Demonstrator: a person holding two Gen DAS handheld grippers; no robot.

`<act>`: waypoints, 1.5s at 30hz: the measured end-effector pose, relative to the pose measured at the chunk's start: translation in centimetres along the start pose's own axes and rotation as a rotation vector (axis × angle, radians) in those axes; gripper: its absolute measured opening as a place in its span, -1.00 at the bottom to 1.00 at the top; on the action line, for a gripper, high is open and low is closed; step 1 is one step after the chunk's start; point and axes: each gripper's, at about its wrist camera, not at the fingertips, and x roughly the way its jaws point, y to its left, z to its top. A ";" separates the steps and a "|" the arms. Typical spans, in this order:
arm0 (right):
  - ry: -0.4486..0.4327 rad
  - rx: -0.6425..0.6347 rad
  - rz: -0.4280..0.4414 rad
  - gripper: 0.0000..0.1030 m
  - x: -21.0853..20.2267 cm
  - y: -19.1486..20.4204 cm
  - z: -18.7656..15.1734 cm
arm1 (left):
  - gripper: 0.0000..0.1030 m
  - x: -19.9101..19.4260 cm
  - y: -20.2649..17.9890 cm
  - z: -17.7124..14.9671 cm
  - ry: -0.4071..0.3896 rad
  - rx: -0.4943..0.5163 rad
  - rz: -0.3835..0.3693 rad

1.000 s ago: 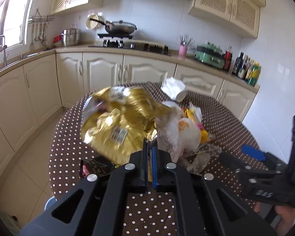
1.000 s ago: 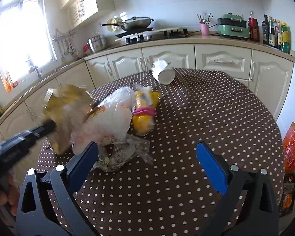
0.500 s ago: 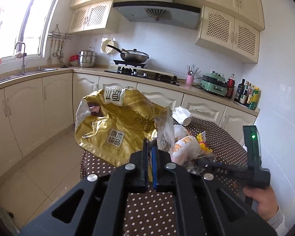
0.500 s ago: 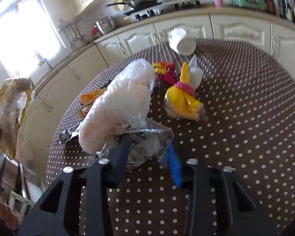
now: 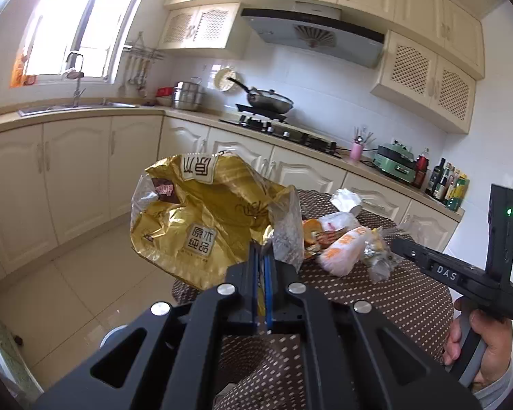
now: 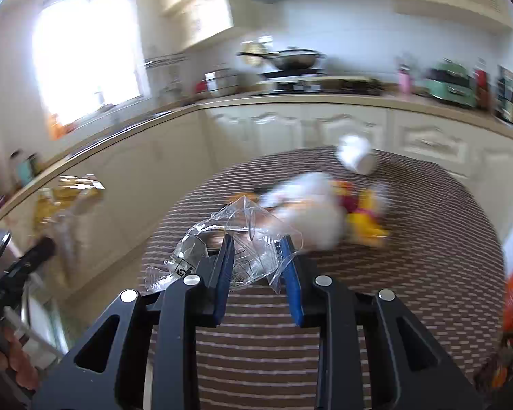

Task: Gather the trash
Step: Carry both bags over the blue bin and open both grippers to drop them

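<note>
Dotted table (image 5: 376,294): left gripper (image 5: 262,266) clamps gold bag (image 5: 201,218), right gripper (image 6: 256,259) just closed on clear wrapper (image 6: 236,235); slick film may slip.

Home kitchen around me. Cream cabinets (image 5: 78,177) run under L-shaped counter, more with lattice doors on wall above. Steel sink (image 5: 75,105) with tap under bright window (image 5: 71,24). Gas hob (image 5: 284,130) carries dark wok (image 5: 268,100); range hood (image 5: 311,36) hangs over it. Utensils on rail (image 5: 140,68), steel pots (image 5: 186,95), green appliance (image 5: 396,167), row of bottles (image 5: 448,188) (sauces or oils, labels unreadable). Round table in brown polka-dot cloth (image 5: 393,294), white wall tiles, pale tiled floor.
</note>
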 end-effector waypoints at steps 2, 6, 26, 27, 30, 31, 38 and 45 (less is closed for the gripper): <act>0.018 -0.038 0.050 -0.49 1.1 3.0 -0.3 | -0.95 -0.5 1.7 -0.6 0.006 -0.015 0.032; 0.075 -0.127 0.146 -0.49 4.7 9.3 -1.4 | -0.95 -1.3 6.7 -2.5 0.043 -0.072 0.107; 0.472 -0.364 0.127 -0.49 28.5 20.8 -15.8 | -0.94 14.6 26.7 -16.7 0.496 -0.379 0.223; 0.478 -0.365 0.118 -0.49 29.2 20.8 -16.2 | -0.93 15.6 27.1 -16.7 0.505 -0.378 0.221; 0.493 -0.365 0.097 -0.49 31.3 20.6 -16.3 | -0.60 17.2 27.8 -16.6 0.509 -0.369 0.236; 0.496 -0.363 0.094 -0.48 31.6 20.6 -16.5 | -0.37 17.5 28.1 -16.5 0.509 -0.374 0.241; 0.530 -0.346 0.104 -0.48 34.0 21.3 -17.3 | -0.22 17.3 29.4 -17.8 0.519 -0.422 0.268; 0.558 -0.331 0.133 -0.48 33.8 22.6 -17.9 | -0.08 14.6 31.1 -18.5 0.514 -0.478 0.329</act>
